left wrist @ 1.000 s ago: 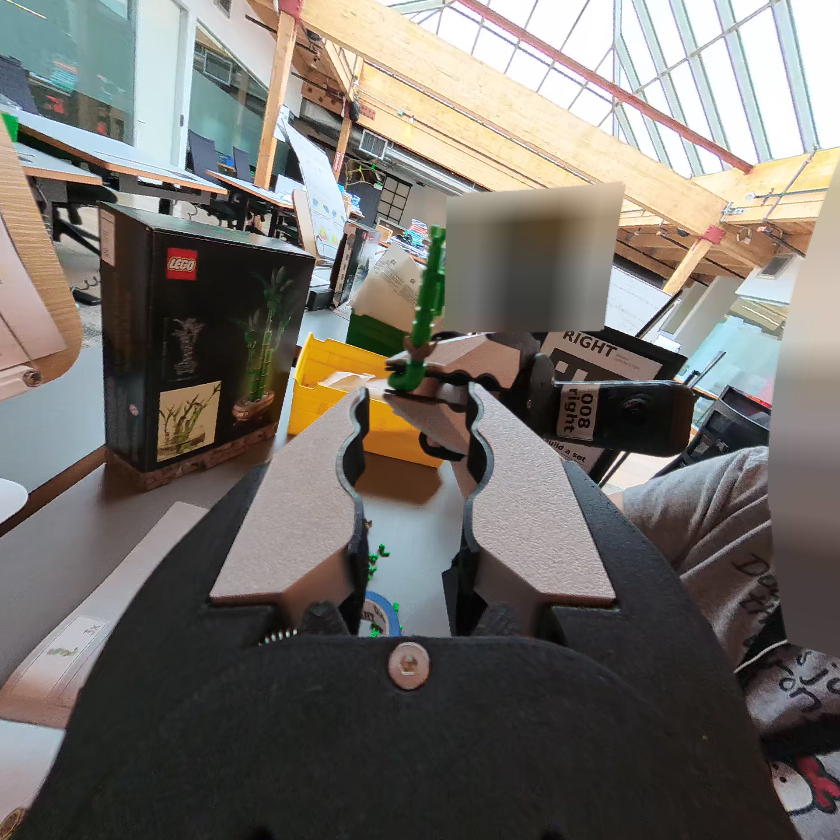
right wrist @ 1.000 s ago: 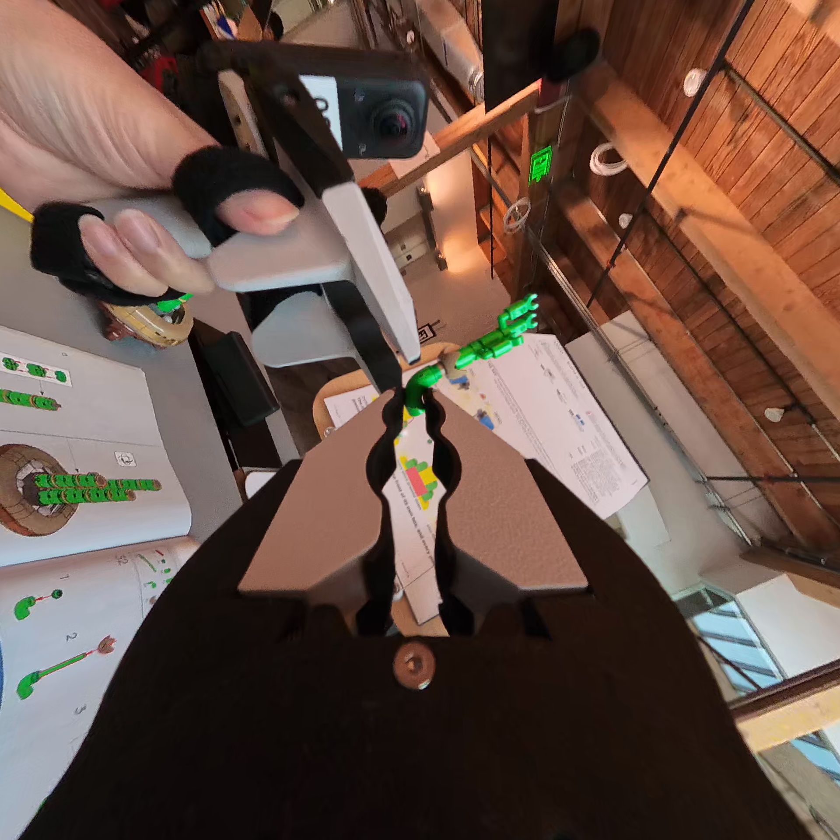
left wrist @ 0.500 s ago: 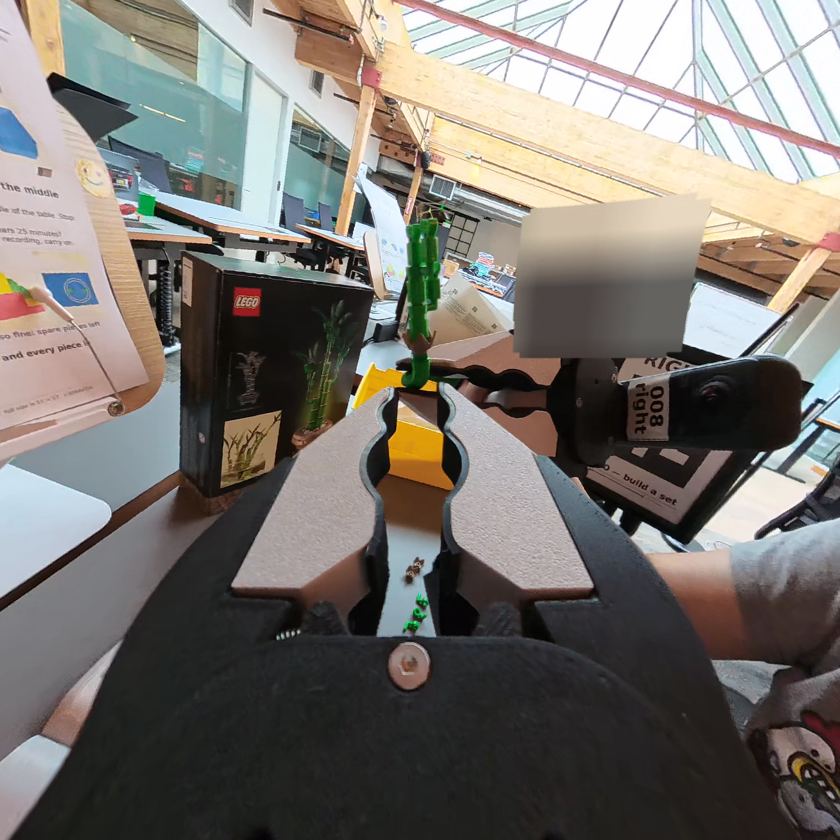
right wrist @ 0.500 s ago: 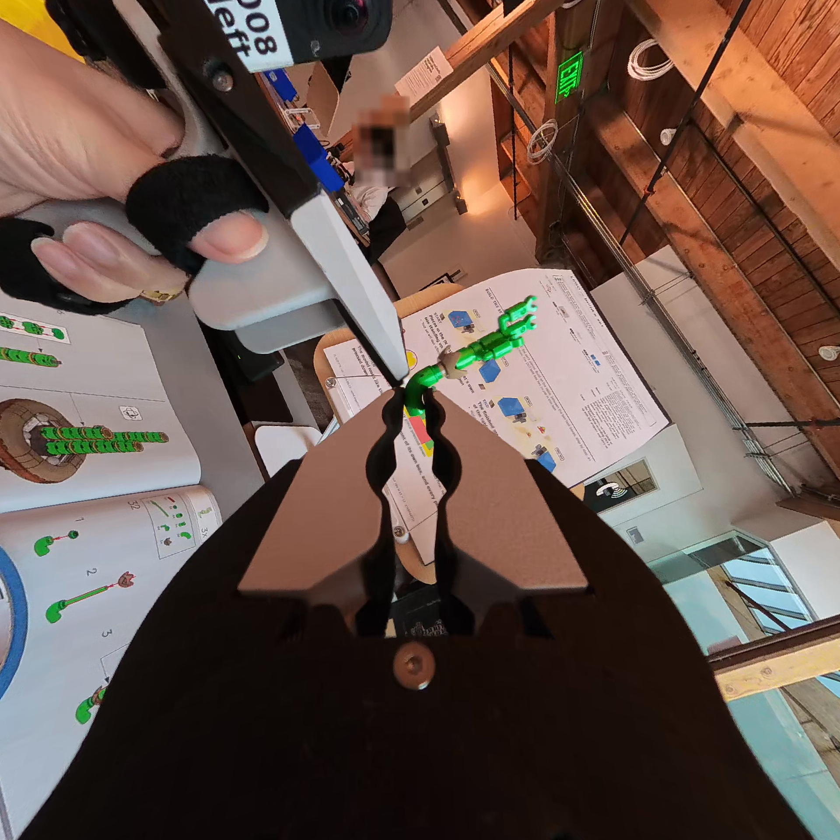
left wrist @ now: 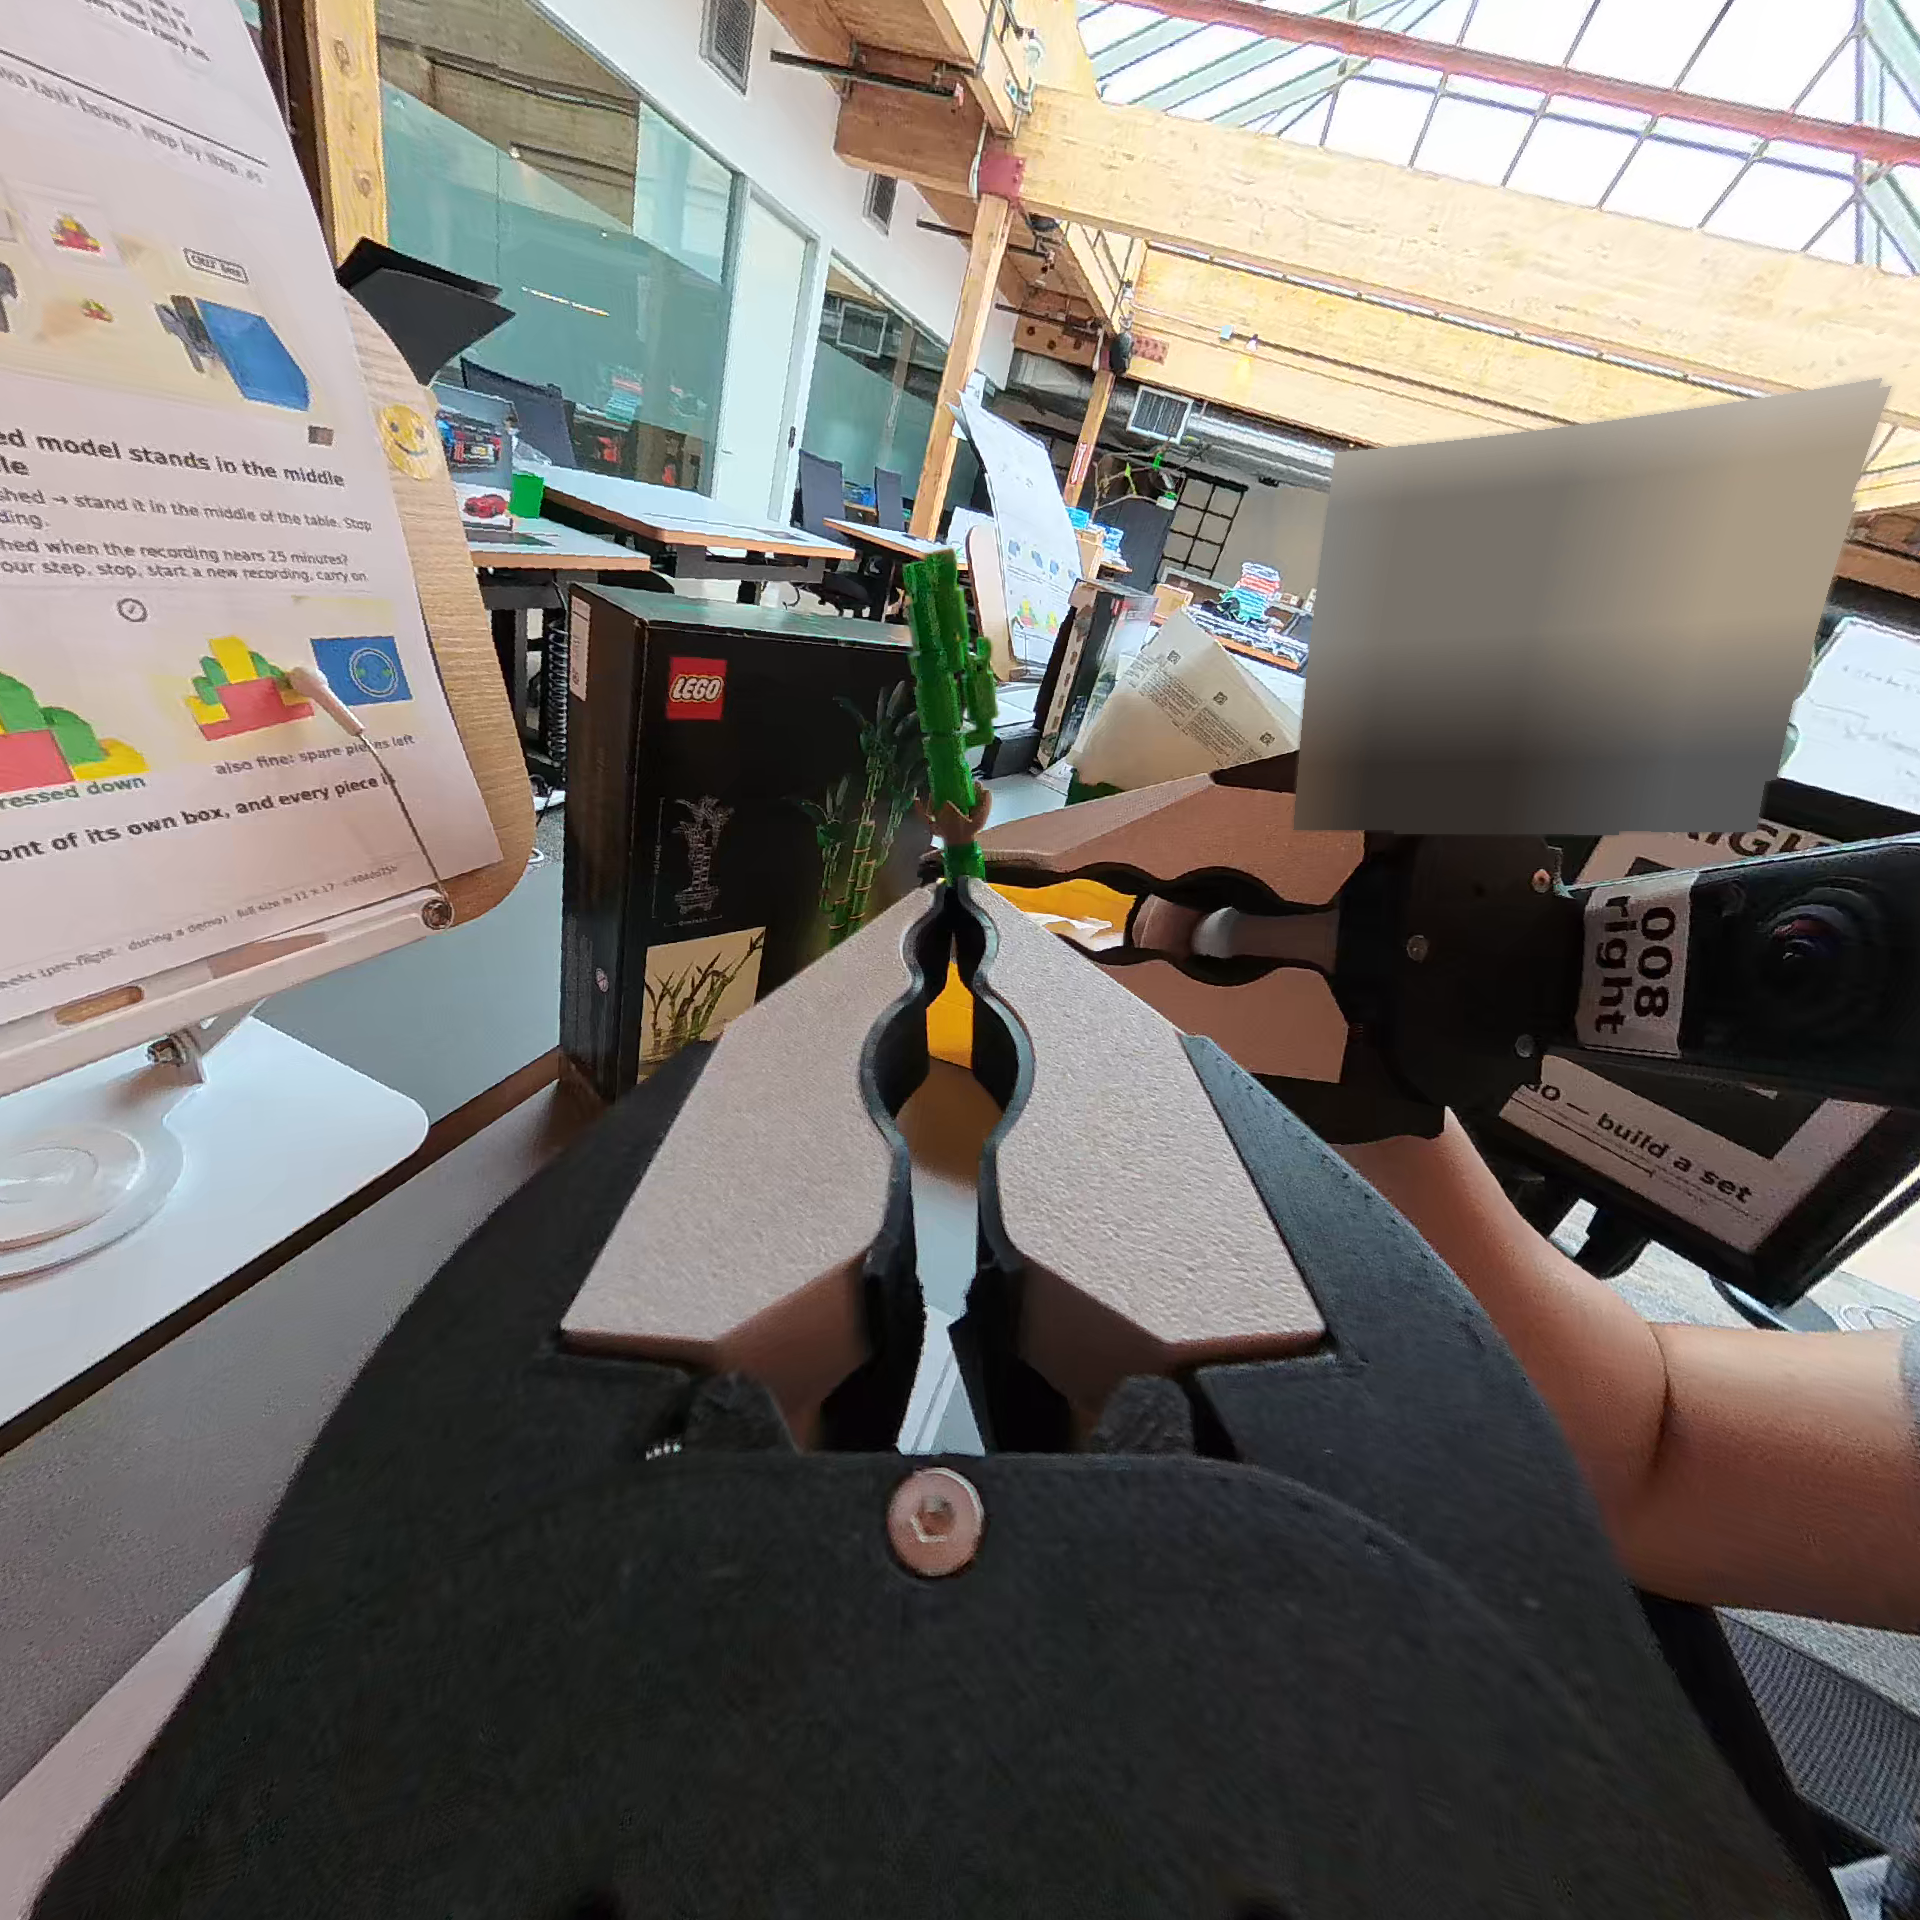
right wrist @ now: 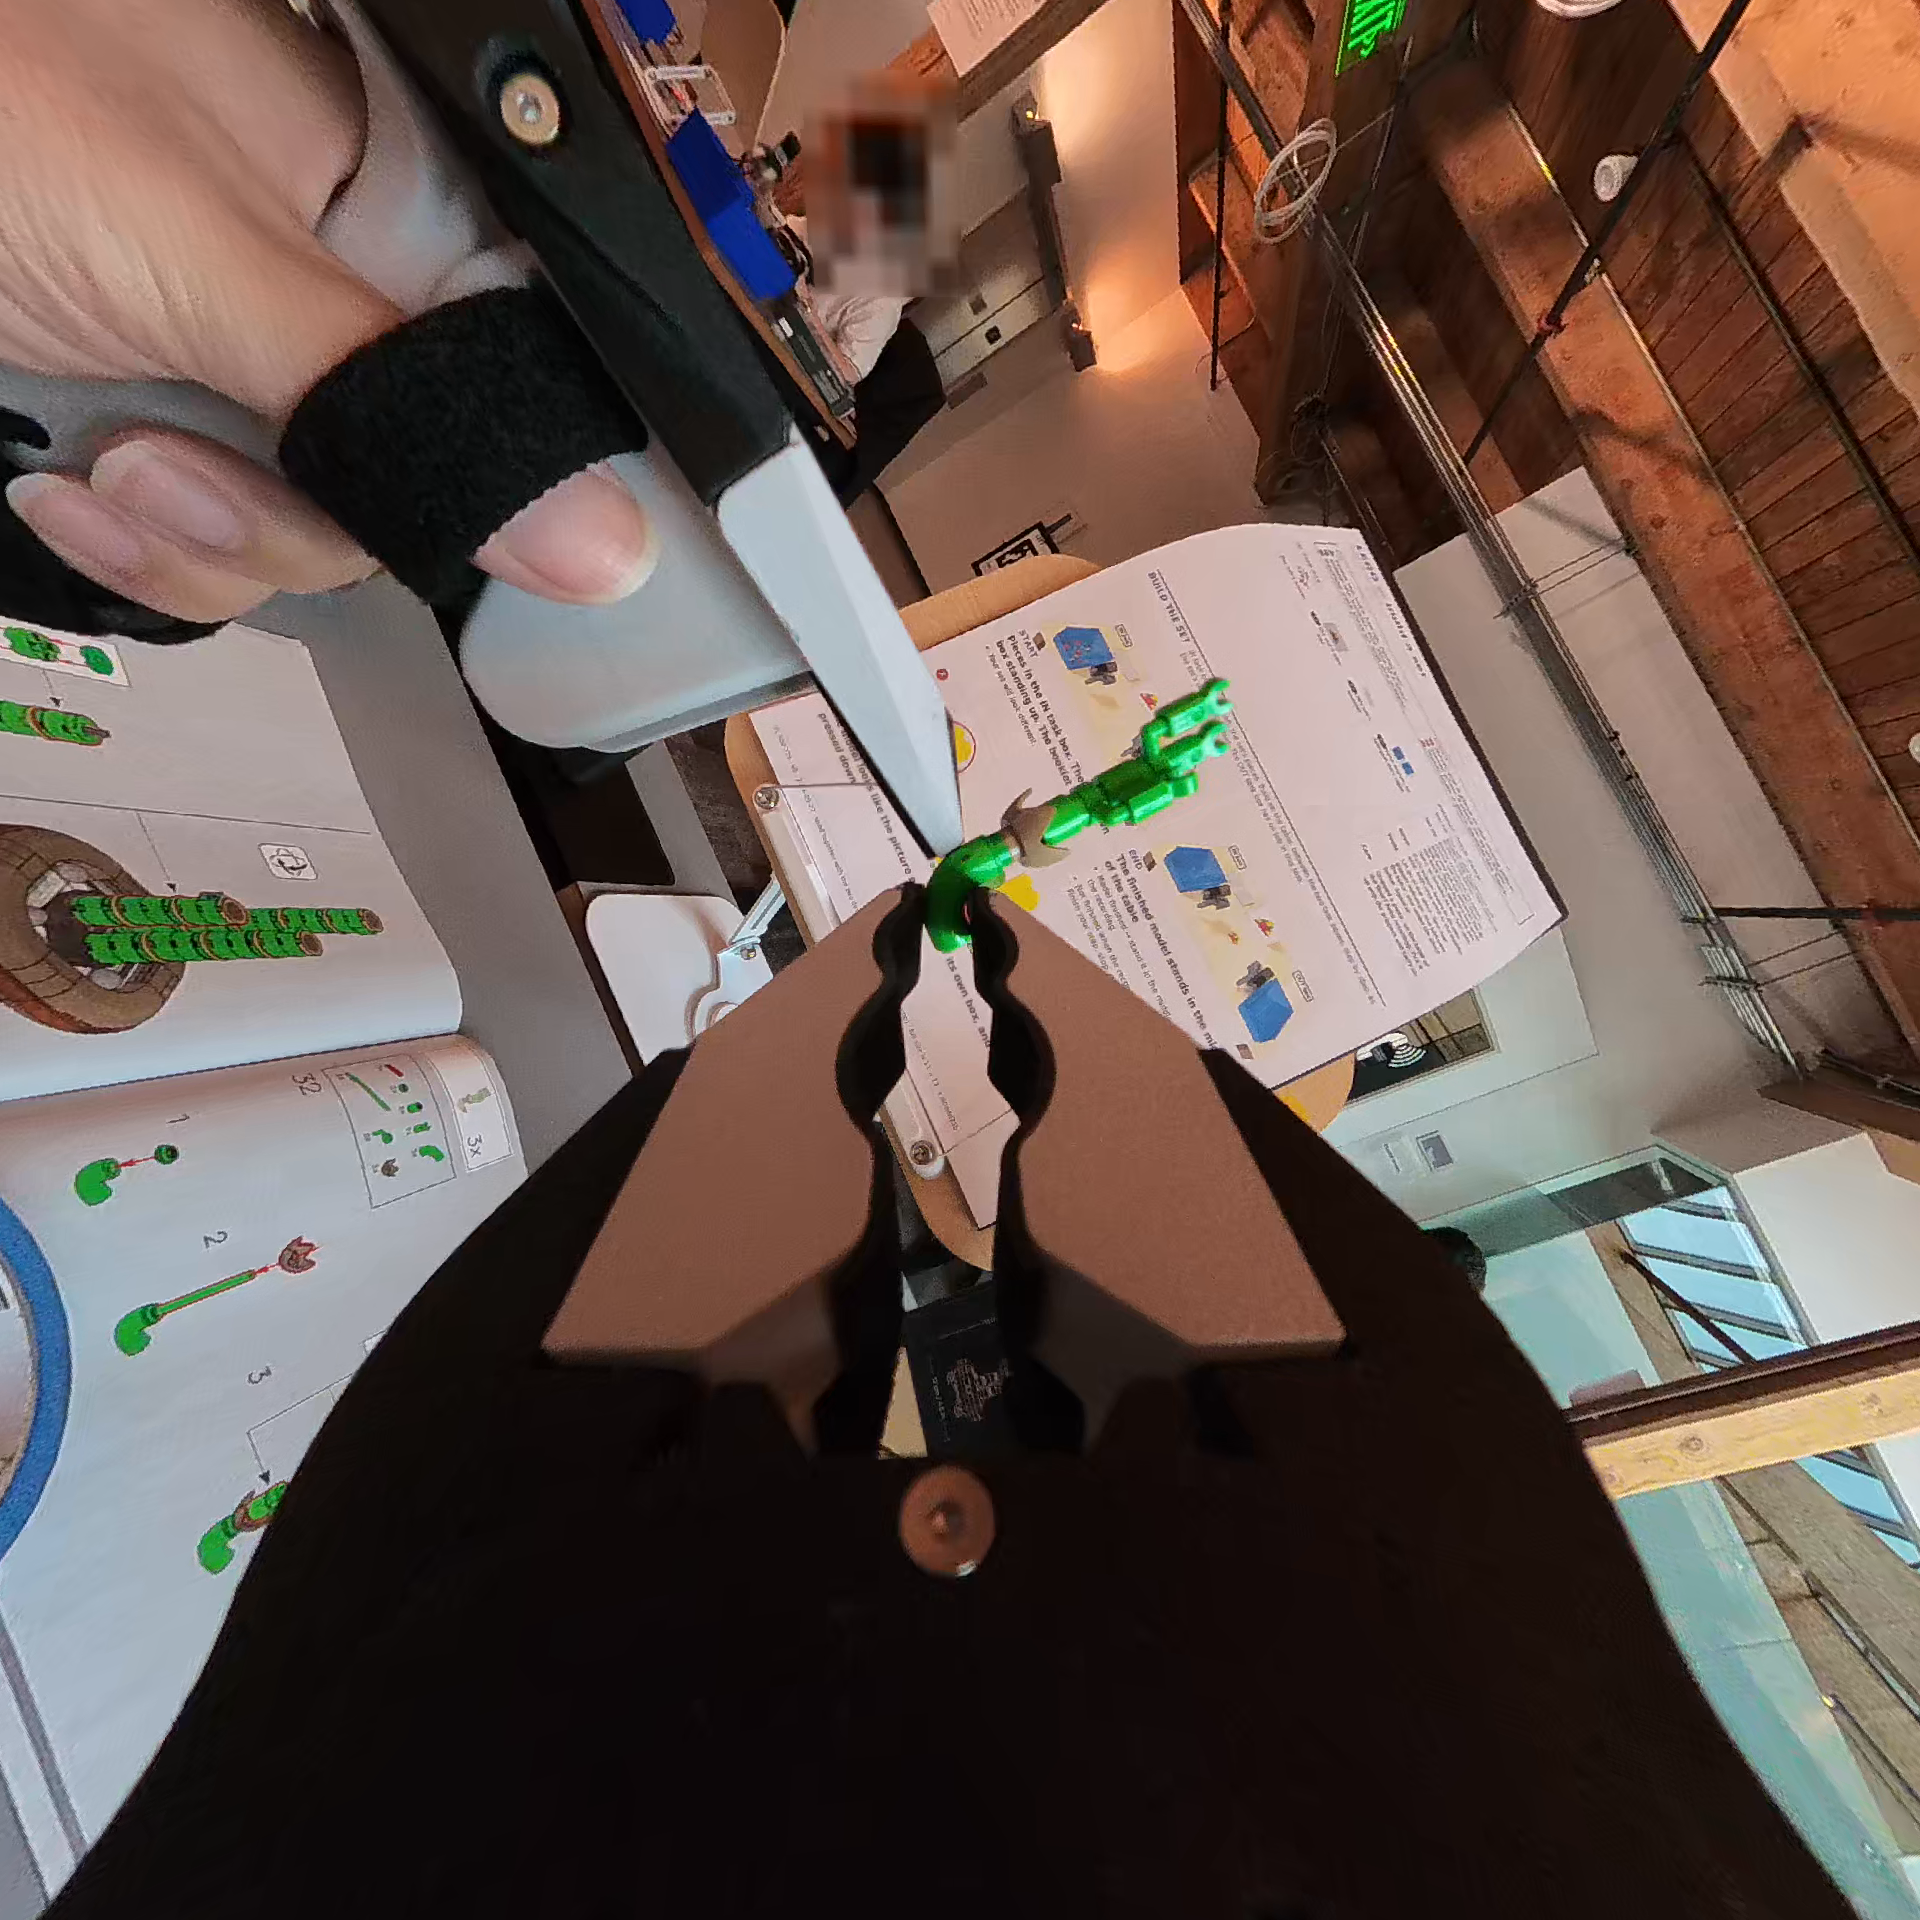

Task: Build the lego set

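Currently both grippers are meeting in mid-air above the counter, the right gripper [right wrist: 954, 914] clamping the curved base of the light, brittle green bamboo stalk [right wrist: 1101, 795] while the left gripper [left wrist: 954, 902], nearly closed, is pinching the same elbow, its sturdiest hold.

Your instruction booklet [right wrist: 208, 987] cut off at the left edge, blue tape ring [right wrist: 36, 1382] mostly out of frame, yellow bin [left wrist: 951, 1023] hidden behind your left gripper's [left wrist: 952, 902] fingers, stem's [left wrist: 945, 717] lower end buried between them.
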`<state>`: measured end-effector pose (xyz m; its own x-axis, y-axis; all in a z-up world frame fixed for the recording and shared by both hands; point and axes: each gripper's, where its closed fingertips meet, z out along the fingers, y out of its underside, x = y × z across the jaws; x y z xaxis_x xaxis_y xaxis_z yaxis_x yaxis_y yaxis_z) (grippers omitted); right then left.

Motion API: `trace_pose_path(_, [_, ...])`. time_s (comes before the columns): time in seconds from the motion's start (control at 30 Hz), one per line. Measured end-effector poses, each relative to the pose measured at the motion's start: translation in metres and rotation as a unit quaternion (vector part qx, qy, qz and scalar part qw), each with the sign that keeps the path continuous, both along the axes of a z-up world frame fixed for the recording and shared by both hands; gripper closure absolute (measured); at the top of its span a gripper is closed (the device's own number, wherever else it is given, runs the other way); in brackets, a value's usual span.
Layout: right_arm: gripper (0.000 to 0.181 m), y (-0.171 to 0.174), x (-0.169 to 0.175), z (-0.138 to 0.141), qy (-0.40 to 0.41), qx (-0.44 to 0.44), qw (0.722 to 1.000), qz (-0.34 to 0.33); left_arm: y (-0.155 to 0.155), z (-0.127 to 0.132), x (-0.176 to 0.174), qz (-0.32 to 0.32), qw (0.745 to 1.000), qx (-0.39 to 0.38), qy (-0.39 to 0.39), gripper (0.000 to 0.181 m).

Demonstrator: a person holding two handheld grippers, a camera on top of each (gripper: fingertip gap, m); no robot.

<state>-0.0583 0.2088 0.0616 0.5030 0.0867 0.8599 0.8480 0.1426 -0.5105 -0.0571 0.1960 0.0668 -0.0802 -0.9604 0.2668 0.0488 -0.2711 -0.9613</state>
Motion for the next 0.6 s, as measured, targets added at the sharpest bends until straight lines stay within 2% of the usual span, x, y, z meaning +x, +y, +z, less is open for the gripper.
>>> trace_pose_path(0.27, [0.175,-0.0013,0.0032,0.0039,0.015,0.009,1.0,0.005,-0.0028,-0.005,0.004,-0.026,0.999,-0.033,0.009,0.176])
trace_pose_path(0.3, [0.175,-0.0014,0.0028,0.0034,0.012,0.009,1.0,0.008,-0.0017,-0.0052,0.0045,-0.019,0.999,-0.029,0.009,0.181])
trace_pose_path(0.43, [0.175,-0.0018,0.0028,0.0044,0.015,0.013,1.0,0.014,0.0,-0.0043,0.0053,0.01,1.0,0.015,0.011,0.181])
trace_pose_path(0.6, [0.176,-0.0045,-0.0002,0.0072,0.014,0.026,0.999,0.029,-0.0026,-0.0014,0.0026,-0.001,1.0,0.009,0.007,0.181])
